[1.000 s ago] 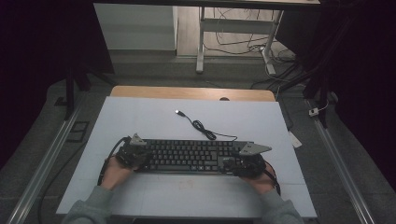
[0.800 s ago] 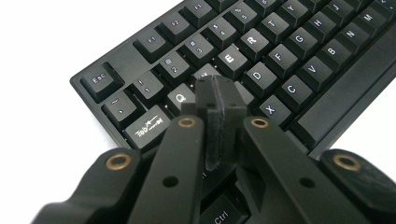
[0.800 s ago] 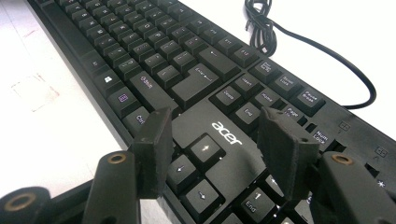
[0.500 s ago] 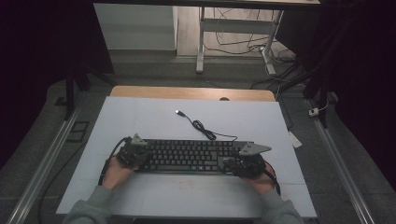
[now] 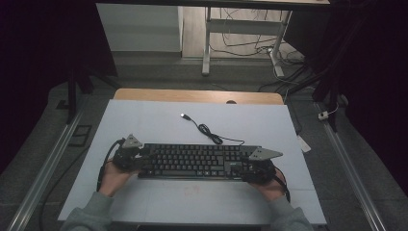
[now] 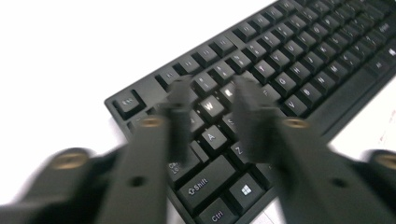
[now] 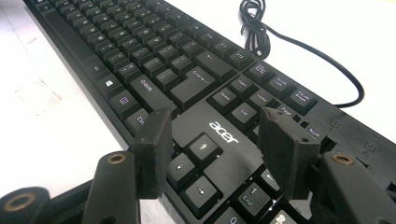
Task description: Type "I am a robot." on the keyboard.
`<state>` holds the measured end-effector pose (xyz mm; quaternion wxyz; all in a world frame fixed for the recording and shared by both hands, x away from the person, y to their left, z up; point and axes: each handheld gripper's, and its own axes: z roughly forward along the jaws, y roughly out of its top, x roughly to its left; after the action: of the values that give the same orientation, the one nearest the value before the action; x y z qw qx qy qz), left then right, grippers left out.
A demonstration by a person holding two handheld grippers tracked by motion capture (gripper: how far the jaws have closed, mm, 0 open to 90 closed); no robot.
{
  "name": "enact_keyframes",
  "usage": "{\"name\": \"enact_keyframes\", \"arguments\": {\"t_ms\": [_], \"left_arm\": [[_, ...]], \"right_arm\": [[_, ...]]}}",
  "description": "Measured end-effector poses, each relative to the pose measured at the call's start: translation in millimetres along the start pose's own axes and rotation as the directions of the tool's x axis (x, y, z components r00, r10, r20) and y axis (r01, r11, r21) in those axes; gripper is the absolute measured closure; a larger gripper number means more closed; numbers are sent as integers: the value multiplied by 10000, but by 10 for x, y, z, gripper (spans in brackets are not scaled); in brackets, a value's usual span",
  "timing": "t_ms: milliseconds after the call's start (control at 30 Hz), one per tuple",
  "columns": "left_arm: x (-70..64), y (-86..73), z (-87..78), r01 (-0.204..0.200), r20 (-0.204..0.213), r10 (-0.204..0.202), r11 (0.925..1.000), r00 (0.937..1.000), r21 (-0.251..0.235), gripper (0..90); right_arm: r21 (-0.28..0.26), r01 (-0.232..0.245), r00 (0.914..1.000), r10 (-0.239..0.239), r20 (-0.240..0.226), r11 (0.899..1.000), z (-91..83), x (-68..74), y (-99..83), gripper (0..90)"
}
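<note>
We see the black Acer keyboard (image 5: 199, 161) lying flat on the white worktop (image 5: 159, 125), stretched between our two hand-held grippers. The left hand-held gripper (image 5: 129, 155) sits at the keyboard's left end; in the left gripper view (image 6: 212, 107) its jaws are blurred, standing apart over the W, A and Shift keys, with nothing clamped between them. We cannot tell whether they touch the keys. The right hand-held gripper (image 5: 257, 166) sits at the keyboard's right end; in the right gripper view (image 7: 212, 144) its jaws are spread wide, one on each side of the arrow keys and the acer logo, gripping nothing. Beyond the right hand-held gripper, the keyboard's black cable (image 7: 261, 32) lies bunched in a coil just past the far edge of the keys, then curves off across the worktop. In the high view the cable ends in a USB plug (image 5: 183, 115) well beyond both hand-held grippers. The person's hands (image 5: 113, 178) hold the grippers from the near edge, sleeves (image 5: 89, 214) resting there.
</note>
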<state>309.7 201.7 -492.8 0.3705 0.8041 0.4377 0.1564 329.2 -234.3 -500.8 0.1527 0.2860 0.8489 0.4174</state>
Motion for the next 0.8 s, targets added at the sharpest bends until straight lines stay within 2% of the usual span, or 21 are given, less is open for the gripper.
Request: {"name": "enact_keyframes", "arguments": {"t_ms": [133,300,400,533,800], "left_arm": [[15,5,-37,197,100,-197,9998,9998,-56,419],[44,2,-83,425,63,-425,9991,9991,-93,299],[67,-3,-107,495,95,-494,9987,9987,-133,273],[89,-4,-114,596,346,-589,9980,9977,-190,255],[-5,38,-108,378,1155,-343,9989,9927,-283,255]], "right_arm": [[-94,-56,10000,56,1,9999,-31,29,-14,454],[-195,17,9999,-13,160,9998,-94,52,-61,455],[-240,42,9999,-38,140,9997,-111,50,-83,454],[-360,-34,10000,37,93,9993,-129,33,-110,450],[-378,47,10000,-46,32,9993,-126,25,-112,447]]}}
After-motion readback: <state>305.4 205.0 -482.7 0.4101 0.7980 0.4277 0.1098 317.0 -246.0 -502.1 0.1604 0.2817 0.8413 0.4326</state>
